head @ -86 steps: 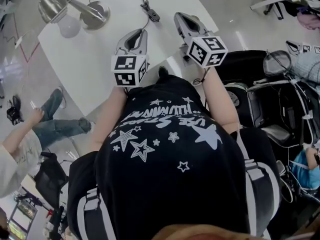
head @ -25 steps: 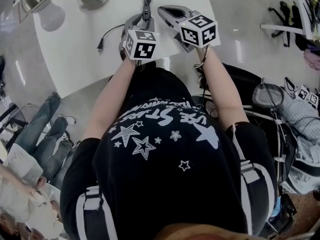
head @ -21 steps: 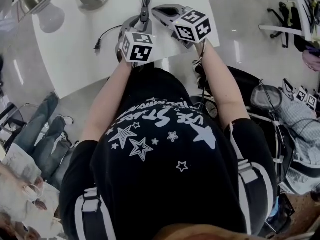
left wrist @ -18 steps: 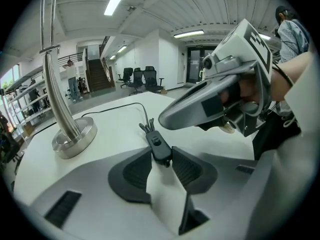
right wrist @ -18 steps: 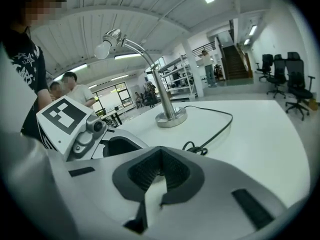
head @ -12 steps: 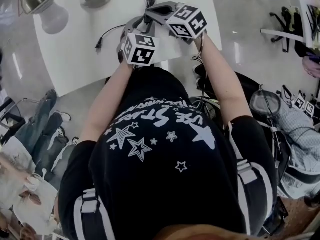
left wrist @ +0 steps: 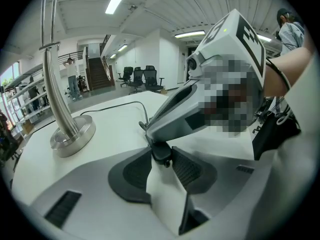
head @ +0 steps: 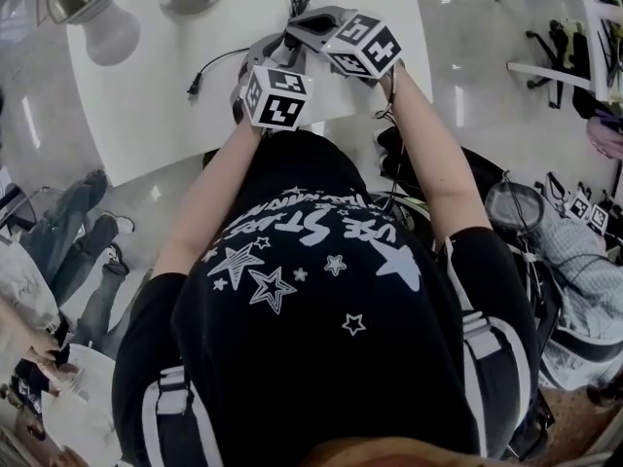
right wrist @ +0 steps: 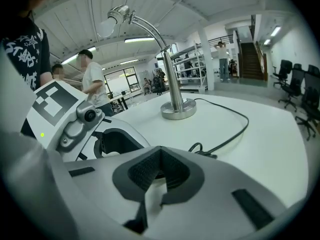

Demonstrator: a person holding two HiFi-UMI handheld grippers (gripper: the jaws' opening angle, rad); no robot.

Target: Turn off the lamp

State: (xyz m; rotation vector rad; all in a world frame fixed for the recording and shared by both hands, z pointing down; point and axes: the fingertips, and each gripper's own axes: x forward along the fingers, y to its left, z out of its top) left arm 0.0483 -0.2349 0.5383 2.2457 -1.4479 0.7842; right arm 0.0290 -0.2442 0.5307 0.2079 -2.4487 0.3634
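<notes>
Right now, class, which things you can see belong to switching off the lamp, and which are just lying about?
Part of the job: lamp; inline switch on its cord; left gripper, clamped on the switch; right gripper, shut, tip at the switch.
Just about: office chairs; staircase; shelving.
</notes>
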